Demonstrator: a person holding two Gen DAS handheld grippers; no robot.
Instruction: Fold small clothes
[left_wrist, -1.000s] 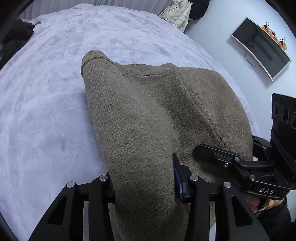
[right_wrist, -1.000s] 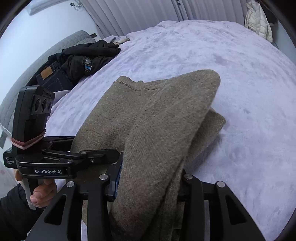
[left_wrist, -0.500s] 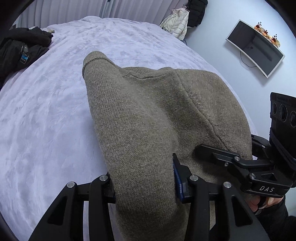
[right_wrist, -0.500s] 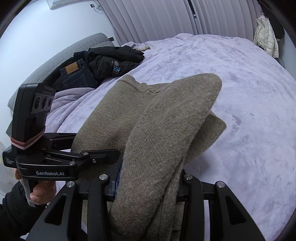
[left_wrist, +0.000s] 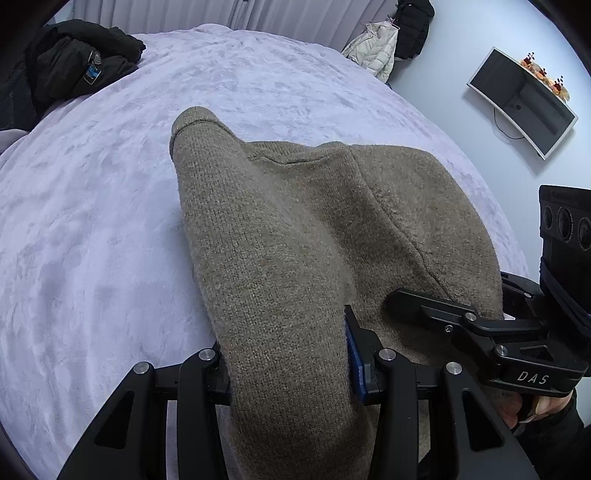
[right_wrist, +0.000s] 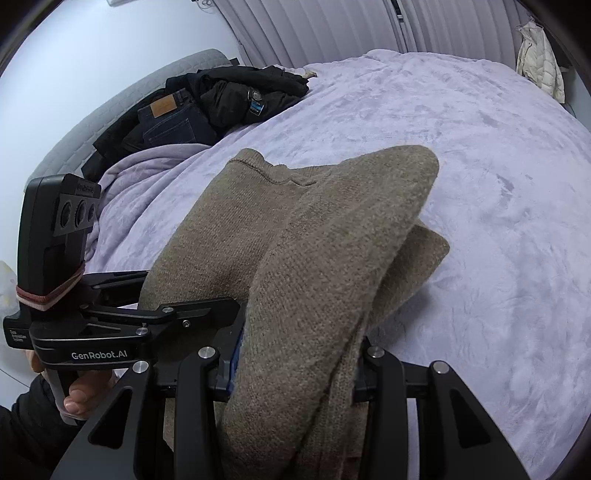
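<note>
I have both tongs, left tongs (left_wrist: 288, 373) and right tongs (right_wrist: 295, 369), clamped side by side on the sweater (left_wrist: 314, 229), its length running forward over the bed (left_wrist: 92, 221).

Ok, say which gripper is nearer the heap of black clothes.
Left. The left gripper holds the brown knitted sweater on the side toward the heap of black clothes; the right gripper holds it farther off.

Bed (left_wrist: 92, 229) w/ sweater (left_wrist: 314, 229), dark clothes (right_wrist: 221, 99)

Coarse knit sweater (left_wrist: 295, 240); plush velvety blanket (left_wrist: 92, 240).
</note>
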